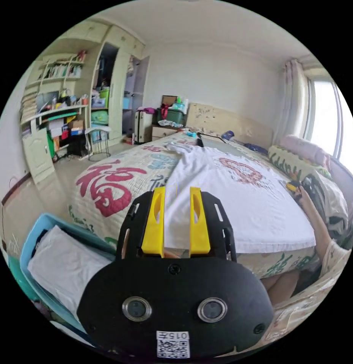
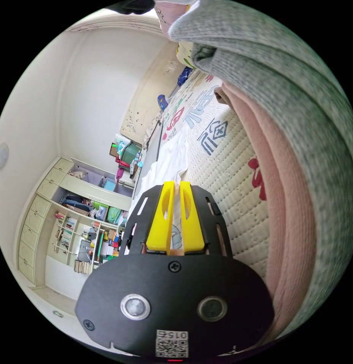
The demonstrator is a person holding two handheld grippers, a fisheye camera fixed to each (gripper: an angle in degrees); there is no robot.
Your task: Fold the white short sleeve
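Note:
A white short sleeve shirt (image 1: 229,197) with a red print lies spread flat on the bed's quilted cover (image 1: 108,185). My left gripper (image 1: 177,191) hovers over the shirt's near hem, open, with nothing between its yellow jaws. My right gripper (image 1: 294,185) sits at the shirt's far side edge, held by a person's hand. In the right gripper view, my right gripper (image 2: 176,185) lies low on the cover (image 2: 229,178). Its jaws are nearly together, and the shirt (image 2: 172,159) draws to a point between their tips.
A blue basket (image 1: 32,242) holding folded white cloth stands beside the bed, below my left gripper. Pillows (image 1: 297,159) line the window side. Pink and grey folded blankets (image 2: 290,151) rise close beside my right gripper. The person's arm (image 1: 316,227) reaches over the bed corner. Shelves (image 1: 58,113) stand across the floor.

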